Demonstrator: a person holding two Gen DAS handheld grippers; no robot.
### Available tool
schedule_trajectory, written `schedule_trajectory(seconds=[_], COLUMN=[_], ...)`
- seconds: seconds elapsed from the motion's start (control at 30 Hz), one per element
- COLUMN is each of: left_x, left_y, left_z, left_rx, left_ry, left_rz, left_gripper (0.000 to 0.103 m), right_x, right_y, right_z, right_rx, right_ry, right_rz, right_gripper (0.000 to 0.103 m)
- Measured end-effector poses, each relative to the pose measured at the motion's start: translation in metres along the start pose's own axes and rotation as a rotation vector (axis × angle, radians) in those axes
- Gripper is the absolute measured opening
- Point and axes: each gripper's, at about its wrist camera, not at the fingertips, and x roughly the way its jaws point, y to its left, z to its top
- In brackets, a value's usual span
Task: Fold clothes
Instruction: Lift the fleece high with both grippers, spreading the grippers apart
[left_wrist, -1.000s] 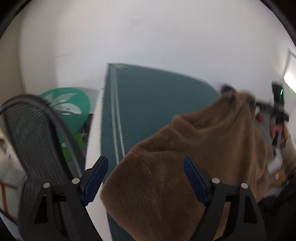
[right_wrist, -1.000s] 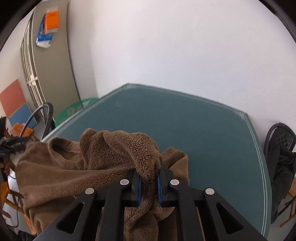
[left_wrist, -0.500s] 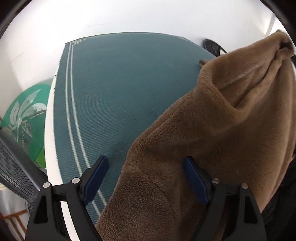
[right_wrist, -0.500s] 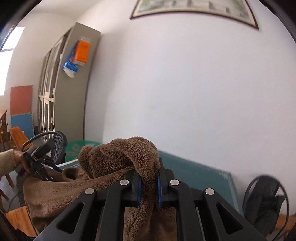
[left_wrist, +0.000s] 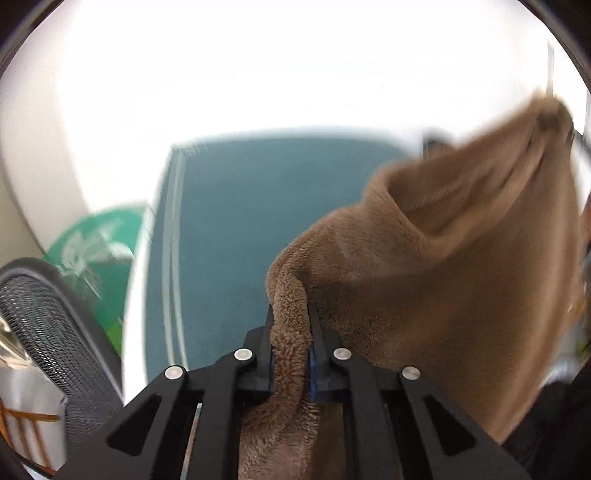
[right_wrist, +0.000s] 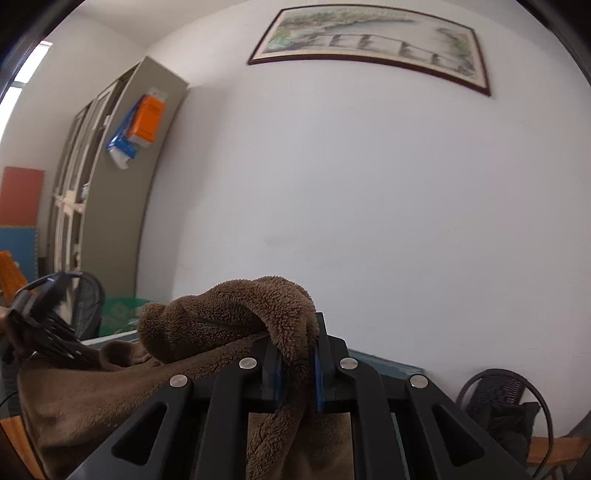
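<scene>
my left claw (left_wrist: 290, 332) and right claw (right_wrist: 297, 354) each pinched the fleece (left_wrist: 443, 258), stretched between them above the tabletop (left_wrist: 240, 221)

Left wrist view: looks forward and downward over the teal table (left_wrist: 240, 229), close behind its fingers.
Right wrist view: faces nearly level toward the white wall (right_wrist: 369, 184).
Shared: brown fleece garment (left_wrist: 443, 266), stretched between both views.
</scene>
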Motion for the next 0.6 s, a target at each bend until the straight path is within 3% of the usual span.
schedule_trajectory(seconds=[0.1,0.23,0.4,0.5,0.6], left_x=[-0.065,-0.144,-0.232,-0.277,-0.265], left_y=[0.002,-0.015,-0.048,-0.062,-0.073], left_z=[0.017,0.034,0.045,0.048,0.064], left_rx=[-0.085,-0.096,-0.073,-0.041,0.027], left_ry=[-0.228,-0.500,-0.806,-0.910,-0.868], left_rz=[0.003,-0.002,-0.078,-0.165,-0.226], left_gripper=[0.014,0.014,0.008,0.008,0.009], right_x=[-0.003,-0.009,-0.028,-0.045,-0.066], right_y=[-0.016,-0.035,-0.047,-0.053,-0.050], right_z=[0.004,0.016,0.056,0.090,0.122], right_rx=[0.039,0.094,0.139,0.166,0.150], right_ry=[-0.033,-0.093,-0.229,-0.324,-0.403], right_rz=[-0.074,-0.149,-0.225,-0.258,-0.276], right_gripper=[0.013,0.013,0.013,0.013,0.013])
